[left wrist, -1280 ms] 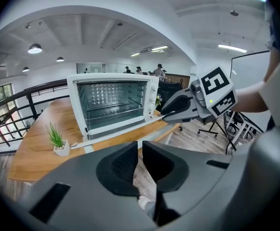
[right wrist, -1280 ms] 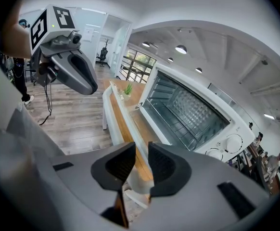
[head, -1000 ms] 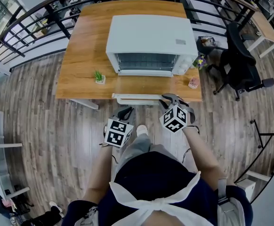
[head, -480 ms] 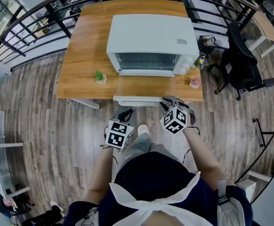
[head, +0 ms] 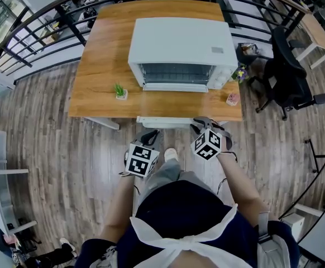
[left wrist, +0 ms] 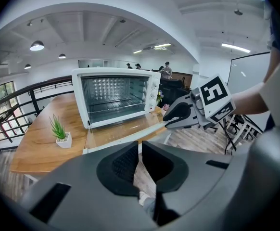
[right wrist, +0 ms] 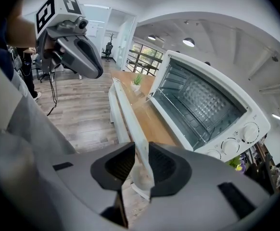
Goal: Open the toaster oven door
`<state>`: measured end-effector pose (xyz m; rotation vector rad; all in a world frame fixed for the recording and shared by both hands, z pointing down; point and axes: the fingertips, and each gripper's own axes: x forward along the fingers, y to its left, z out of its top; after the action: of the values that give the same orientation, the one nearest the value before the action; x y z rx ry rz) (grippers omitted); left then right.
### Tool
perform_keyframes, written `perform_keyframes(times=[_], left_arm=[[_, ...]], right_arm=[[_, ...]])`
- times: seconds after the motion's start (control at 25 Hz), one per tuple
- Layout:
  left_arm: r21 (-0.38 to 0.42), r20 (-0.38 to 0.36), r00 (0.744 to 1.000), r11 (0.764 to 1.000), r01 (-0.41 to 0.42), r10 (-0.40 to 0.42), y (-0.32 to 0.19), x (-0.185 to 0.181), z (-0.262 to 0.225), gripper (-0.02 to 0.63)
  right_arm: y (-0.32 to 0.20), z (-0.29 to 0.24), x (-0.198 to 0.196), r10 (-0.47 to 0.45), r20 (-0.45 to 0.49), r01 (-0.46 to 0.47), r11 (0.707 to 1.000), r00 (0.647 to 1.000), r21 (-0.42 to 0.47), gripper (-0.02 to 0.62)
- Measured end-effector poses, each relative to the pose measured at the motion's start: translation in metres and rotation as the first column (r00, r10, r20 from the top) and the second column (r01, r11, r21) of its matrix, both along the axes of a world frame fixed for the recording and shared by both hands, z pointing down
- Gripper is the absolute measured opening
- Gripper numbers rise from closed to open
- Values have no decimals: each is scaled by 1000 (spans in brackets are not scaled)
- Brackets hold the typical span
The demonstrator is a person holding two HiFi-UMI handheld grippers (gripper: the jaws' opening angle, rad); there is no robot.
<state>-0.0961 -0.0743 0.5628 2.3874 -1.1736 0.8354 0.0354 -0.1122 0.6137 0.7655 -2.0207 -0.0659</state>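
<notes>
**Door down, grip easing**

Nearest the person, the left gripper [head: 149, 134] hangs idle off the table [head: 98, 77] edge, its jaws shut on nothing.

Just beyond, the right gripper [right wrist: 141, 160] has the handle [right wrist: 125, 105] between its jaws. Both pads look to touch the bar, though the jaws have crept a little wider over the last second. That reads as the start of a release.

Past it, the door [head: 173, 102] lies flat over the table front, and the oven [head: 179, 41] stands open with its rack showing. The task looks all but finished: only letting go remains.

Against the earlier head views, door and grippers sit almost where they were. Only the framing has drifted slightly.
</notes>
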Motion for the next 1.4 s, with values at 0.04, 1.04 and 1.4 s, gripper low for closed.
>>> perform_keyframes(times=[0.04,1.04,1.4], left_arm=[[-1,0,1000,1000,0,0,0,0,0,38],[-3,0,999,999,32,-32,-1,-10,6,38],[-5,14,999,999,50,-49,1,-14,6,38]], right_arm=[[0,1,0,0,-2,0,1000,1000,-3,94],[8,40,-1,-24,-52,19,996,998,-90,97],[12,53,1,-46,-71,38,993,996,-112,95]])
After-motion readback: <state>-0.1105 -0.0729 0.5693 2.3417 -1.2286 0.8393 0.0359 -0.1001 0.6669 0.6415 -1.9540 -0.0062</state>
